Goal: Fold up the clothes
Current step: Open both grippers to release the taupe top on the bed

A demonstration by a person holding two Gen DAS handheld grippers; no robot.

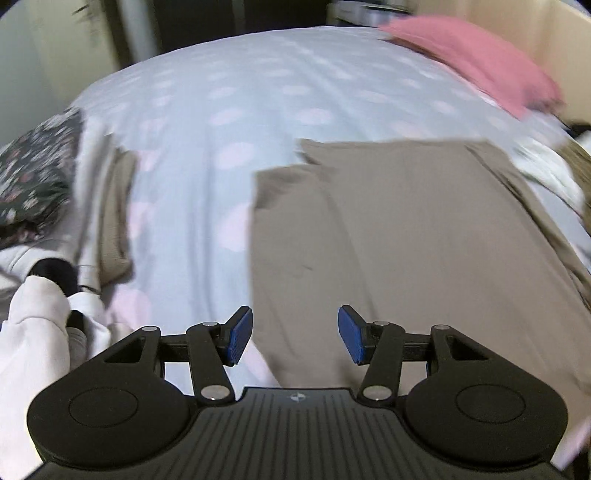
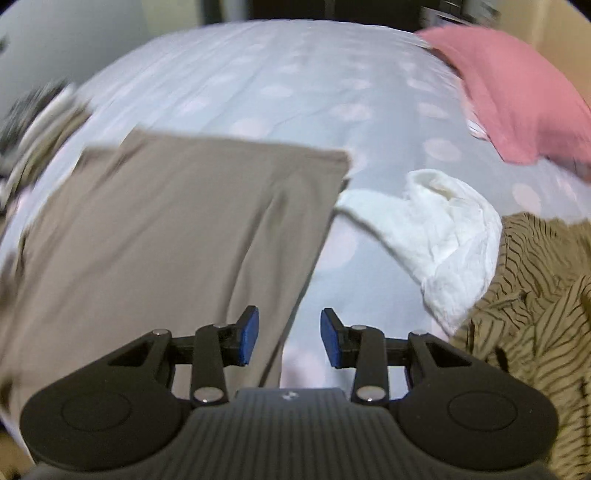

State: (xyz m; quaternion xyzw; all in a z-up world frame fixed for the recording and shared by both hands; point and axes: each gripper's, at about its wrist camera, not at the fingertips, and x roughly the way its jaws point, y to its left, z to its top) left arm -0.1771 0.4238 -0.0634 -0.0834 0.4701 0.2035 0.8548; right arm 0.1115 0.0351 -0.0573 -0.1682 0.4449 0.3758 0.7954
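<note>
On the bed (image 1: 229, 96), a taupe garment (image 1: 406, 229) lay flat toward the near edge; left gripper (image 1: 295, 334) and right gripper (image 2: 289, 338) hovered over it, jaws apart, empty.

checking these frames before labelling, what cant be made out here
- Near hem of the flat taupe garment: left wrist view, hidden behind the open left claw.
- Dark floral fabric: left wrist view, cut by the edge, blurred.
- Tan black-striped garment: right wrist view, cut by the edge; open right claw holds nothing.

Polka-dot bedsheet (image 1: 258, 110) beneath cream walls (image 1: 517, 22).
</note>
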